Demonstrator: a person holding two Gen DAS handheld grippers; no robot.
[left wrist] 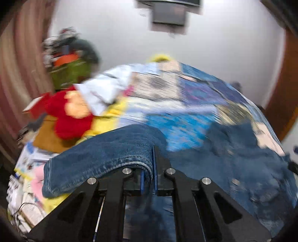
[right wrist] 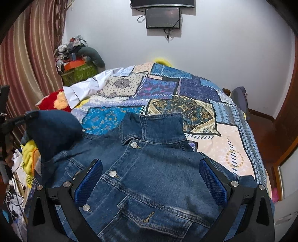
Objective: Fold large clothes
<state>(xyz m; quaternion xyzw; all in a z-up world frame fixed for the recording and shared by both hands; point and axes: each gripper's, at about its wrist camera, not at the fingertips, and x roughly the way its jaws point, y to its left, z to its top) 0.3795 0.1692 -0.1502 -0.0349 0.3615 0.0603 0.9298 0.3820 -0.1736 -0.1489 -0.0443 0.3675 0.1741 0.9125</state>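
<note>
While the denim jacket (right wrist: pixel 149 167) lay front-up across the near edge of the bed, its collar pointed toward the far edge and its metal buttons ran in a slanted line down the closed placket. A patchwork bedspread (right wrist: pixel 186 96) in blue, cream and purple panels covered the bed beneath it. The left gripper (left wrist: pixel 151 167) was clamped on a sleeve cuff (left wrist: pixel 137 163) of the jacket, the two blue pads pressed together with the hemmed denim pinched between them, and the rest of that sleeve draped away to the left of the fingers. In the right wrist view the same sleeve (right wrist: pixel 50 128) stood raised in a hump over the left edge of the bed, with the dark tool at its tip.

The right gripper (right wrist: pixel 150 178) had its fingers wide apart above the jacket's chest, one blue pad on either side of the placket, with nothing gripped; whether the pads brushed the cloth I could not tell.

At the far left corner of the bed a white cloth (right wrist: pixel 83 89) lay crumpled, and beside it sat a red and orange plush toy (right wrist: pixel 54 101). Behind them, against the striped curtain (right wrist: pixel 28 65), stood a green box (right wrist: pixel 80 73) heaped with clothes. Yellow fabric (right wrist: pixel 29 154) hung at the left edge. A dark screen (right wrist: pixel 163 17) was mounted on the white wall beyond the bed.
</note>
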